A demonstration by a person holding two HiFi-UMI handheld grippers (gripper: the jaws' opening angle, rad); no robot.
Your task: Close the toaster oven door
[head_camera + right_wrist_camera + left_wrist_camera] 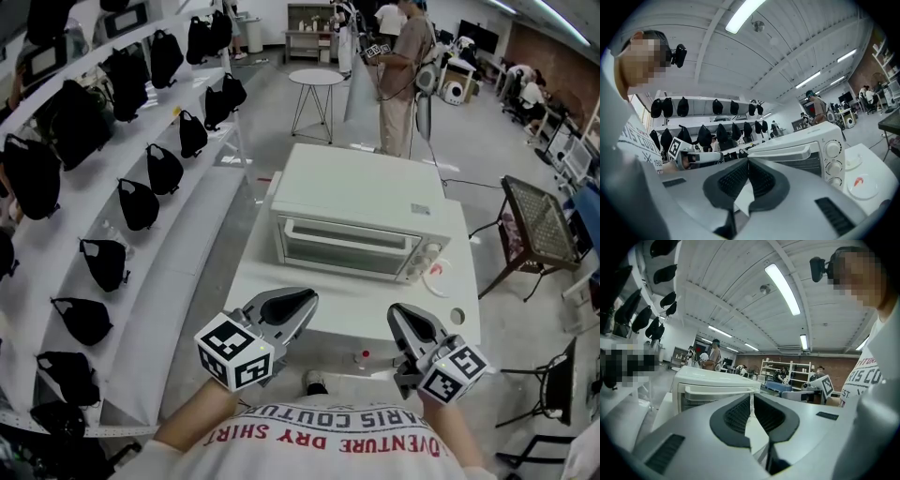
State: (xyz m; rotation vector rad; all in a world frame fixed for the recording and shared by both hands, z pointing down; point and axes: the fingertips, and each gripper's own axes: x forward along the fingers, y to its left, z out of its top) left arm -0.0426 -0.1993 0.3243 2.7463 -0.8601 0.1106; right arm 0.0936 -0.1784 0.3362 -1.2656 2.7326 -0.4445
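The white toaster oven (352, 211) stands in the middle of the white table (272, 291), its glass door (345, 246) upright against the front, the handle along the top. My left gripper (305, 302) hovers over the table's near edge, well short of the oven, jaws shut and empty. My right gripper (401, 315) hangs beside it at the same distance, also shut on nothing. In the left gripper view the shut jaw tips (751, 397) point at the oven (712, 383). In the right gripper view the closed tips (748, 161) aim left of the oven (806, 150) and its knobs.
A white disc with a red mark (436, 276) lies right of the oven, and a small red-tipped item (364, 356) near the front edge. Shelves of black bags (141, 202) run along the left. A mesh chair (539, 225) stands right; a person (398, 66) and round stool (316, 80) behind.
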